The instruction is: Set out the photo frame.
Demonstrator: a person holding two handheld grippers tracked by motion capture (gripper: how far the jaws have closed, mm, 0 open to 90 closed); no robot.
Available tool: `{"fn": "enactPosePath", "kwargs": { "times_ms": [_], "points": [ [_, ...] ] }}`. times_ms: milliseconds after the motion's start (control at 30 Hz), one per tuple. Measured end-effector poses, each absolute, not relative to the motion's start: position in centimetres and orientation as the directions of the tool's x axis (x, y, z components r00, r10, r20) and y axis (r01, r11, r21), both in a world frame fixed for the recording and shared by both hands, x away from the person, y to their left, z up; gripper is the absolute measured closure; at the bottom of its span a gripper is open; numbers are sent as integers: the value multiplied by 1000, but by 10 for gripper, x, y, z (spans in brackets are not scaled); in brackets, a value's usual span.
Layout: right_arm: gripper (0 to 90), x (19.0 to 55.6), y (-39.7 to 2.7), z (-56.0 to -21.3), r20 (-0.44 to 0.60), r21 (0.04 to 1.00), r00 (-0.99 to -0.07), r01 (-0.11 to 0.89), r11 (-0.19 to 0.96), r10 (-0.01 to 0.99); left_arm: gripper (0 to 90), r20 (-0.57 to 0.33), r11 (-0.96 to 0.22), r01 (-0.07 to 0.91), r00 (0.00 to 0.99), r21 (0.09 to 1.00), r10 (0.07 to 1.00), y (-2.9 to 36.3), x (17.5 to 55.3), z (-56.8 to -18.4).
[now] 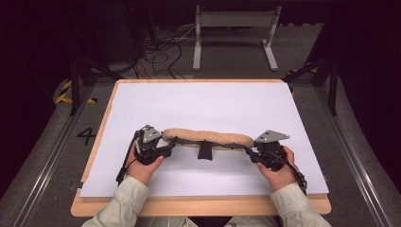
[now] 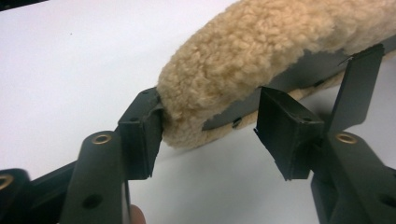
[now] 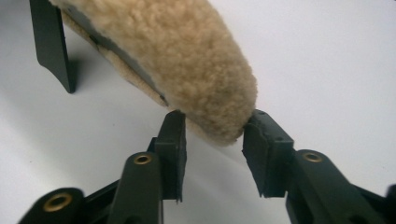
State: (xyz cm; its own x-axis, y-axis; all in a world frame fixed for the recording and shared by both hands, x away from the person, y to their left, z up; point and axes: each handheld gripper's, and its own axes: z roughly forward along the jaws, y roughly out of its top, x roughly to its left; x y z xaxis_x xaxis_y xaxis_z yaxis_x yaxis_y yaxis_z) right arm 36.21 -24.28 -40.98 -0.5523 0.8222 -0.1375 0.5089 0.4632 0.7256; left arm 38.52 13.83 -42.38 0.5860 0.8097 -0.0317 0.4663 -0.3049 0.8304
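Note:
A long tan fleece pad lies across the white sheet, with a dark lining underneath. A short black strap hangs from its middle. My left gripper is at the pad's left end. In the left gripper view the jaws stand apart around the fleece pad; one pad touches the fleece, the other stands clear near the black strap. My right gripper is at the pad's right end. In the right gripper view its jaws flank the tip of the fleece pad without squeezing it; the black strap shows farther along.
The white sheet covers a wooden table with its front edge near the person's sleeves. Beyond the table is a dark floor with cables and a white metal frame. Bare sheet lies behind and in front of the pad.

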Motion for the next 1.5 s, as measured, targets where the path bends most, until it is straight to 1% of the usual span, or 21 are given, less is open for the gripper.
{"fn": "enactPosePath", "kwargs": {
  "times_ms": [100,200,233,367,467,500,533,567,633,700,833,967,1067,1200,1500],
  "points": [
    [544,361,-241,-411,-157,723,-561,496,482,813,432,-53,-297,481,589,825,806,141,384,-424],
    [527,362,-242,-410,-146,723,-567,498,479,811,440,-42,-314,488,589,815,807,144,379,-424],
    [521,362,-242,-410,-143,723,-571,497,479,809,458,-38,-317,486,591,814,806,144,378,-424],
    [492,361,-244,-406,-149,731,-589,475,489,794,597,-26,-338,492,595,802,804,149,368,-419],
    [492,357,-248,-400,-166,755,-604,430,494,779,757,-20,-345,495,593,797,805,151,364,-417],
    [492,357,-248,-400,-166,755,-604,430,494,779,757,-18,-348,493,596,798,803,151,364,-416],
    [512,355,-251,-398,-177,761,-611,412,501,771,856,-3,-355,483,595,801,804,154,364,-415],
    [512,355,-251,-398,-177,761,-611,412,501,771,897,-3,-355,483,595,801,804,154,364,-415],
    [530,354,-254,-396,-199,764,-614,391,513,764,899,-23,-350,484,610,802,792,157,365,-414],
    [580,353,-258,-395,-210,761,-617,384,523,758,900,-10,-367,476,620,799,784,157,364,-412],
    [723,353,-266,-396,-199,747,-635,395,534,747,900,-19,-375,463,648,803,761,152,361,-410],
    [811,353,-272,-393,-204,752,-633,387,534,747,900,-32,-383,445,684,810,729,146,355,-406],
    [859,354,-275,-391,-206,756,-627,385,529,751,900,-44,-388,440,705,810,708,139,351,-403],
    [900,356,-276,-392,-214,756,-615,388,528,759,899,-71,-389,441,730,808,680,132,348,-403],
    [900,371,-277,-406,-210,751,-596,409,519,775,899,-61,-415,432,748,801,661,120,344,-405]
  ]
}}
